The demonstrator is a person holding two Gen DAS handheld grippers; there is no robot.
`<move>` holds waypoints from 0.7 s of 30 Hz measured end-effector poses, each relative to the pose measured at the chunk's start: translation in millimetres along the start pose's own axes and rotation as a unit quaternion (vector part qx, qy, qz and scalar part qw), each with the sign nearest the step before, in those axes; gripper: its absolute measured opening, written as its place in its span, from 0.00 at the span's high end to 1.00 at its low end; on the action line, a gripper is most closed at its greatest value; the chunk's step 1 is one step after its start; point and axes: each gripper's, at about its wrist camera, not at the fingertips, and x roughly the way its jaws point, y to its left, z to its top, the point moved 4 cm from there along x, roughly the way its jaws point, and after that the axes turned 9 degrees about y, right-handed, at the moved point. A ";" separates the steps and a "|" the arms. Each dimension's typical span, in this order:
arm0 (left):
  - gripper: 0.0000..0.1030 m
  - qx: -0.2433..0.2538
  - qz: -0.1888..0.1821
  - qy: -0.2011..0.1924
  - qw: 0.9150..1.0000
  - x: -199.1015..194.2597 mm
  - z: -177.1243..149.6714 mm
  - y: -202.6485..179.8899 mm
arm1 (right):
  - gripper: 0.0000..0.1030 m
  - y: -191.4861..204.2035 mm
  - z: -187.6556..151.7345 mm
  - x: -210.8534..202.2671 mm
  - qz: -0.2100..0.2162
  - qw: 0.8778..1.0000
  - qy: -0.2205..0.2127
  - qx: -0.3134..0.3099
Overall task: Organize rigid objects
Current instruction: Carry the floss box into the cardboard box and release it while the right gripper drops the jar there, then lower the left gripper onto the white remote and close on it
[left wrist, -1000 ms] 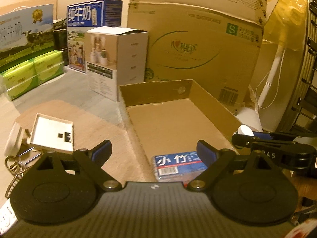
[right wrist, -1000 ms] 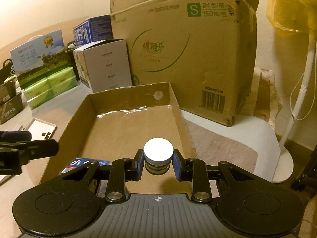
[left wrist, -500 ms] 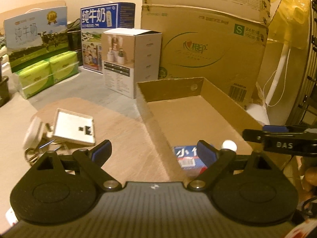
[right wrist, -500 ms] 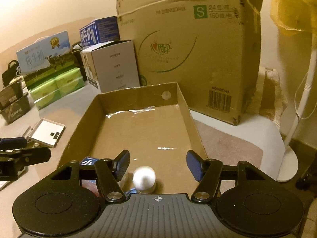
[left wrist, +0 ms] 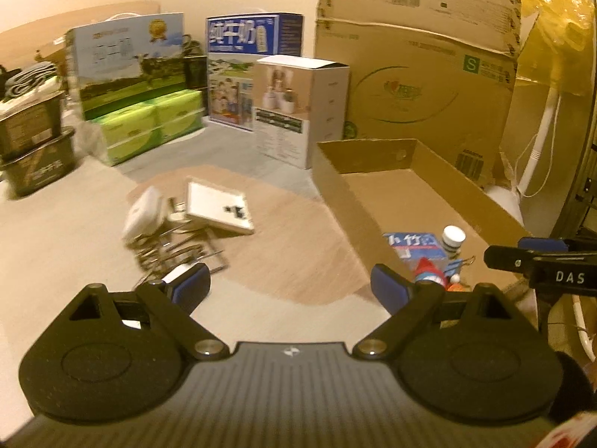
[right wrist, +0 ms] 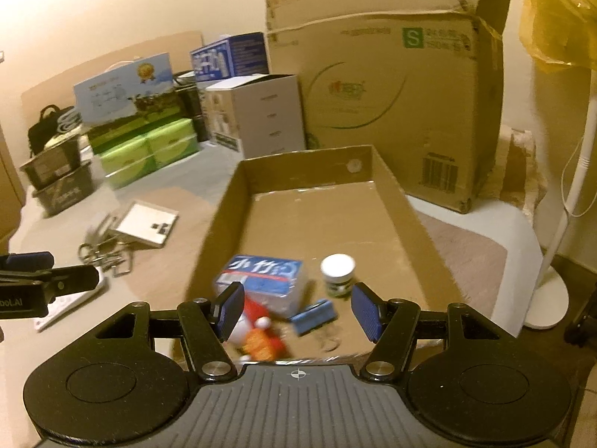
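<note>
The tray (right wrist: pixel 406 201) was plain brown cardboard; the jar (right wrist: pixel 337 272) had a white lid, beside a blue-and-white packet (right wrist: pixel 261 276).

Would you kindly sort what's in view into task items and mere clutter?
Job: cardboard tray; white-capped jar; blue packet; white square box; keys.

Lying about: big carton; green tissue packs; fan stand.

The left gripper (left wrist: pixel 291 283) and the right gripper (right wrist: pixel 296 310) are both hanging with jaws spread wide, gripping nothing.
</note>
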 end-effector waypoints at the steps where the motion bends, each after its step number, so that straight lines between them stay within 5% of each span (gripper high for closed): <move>1: 0.11 -0.002 0.004 0.000 1.000 -3.5 -3.0 4.4 | 0.38 3.9 -1.3 -1.9 0.003 1.000 0.000 -0.001; 21: 0.11 -0.039 0.063 0.002 0.997 -45.8 -32.8 87.5 | 0.38 83.2 -12.0 -5.9 0.054 0.997 0.005 -0.053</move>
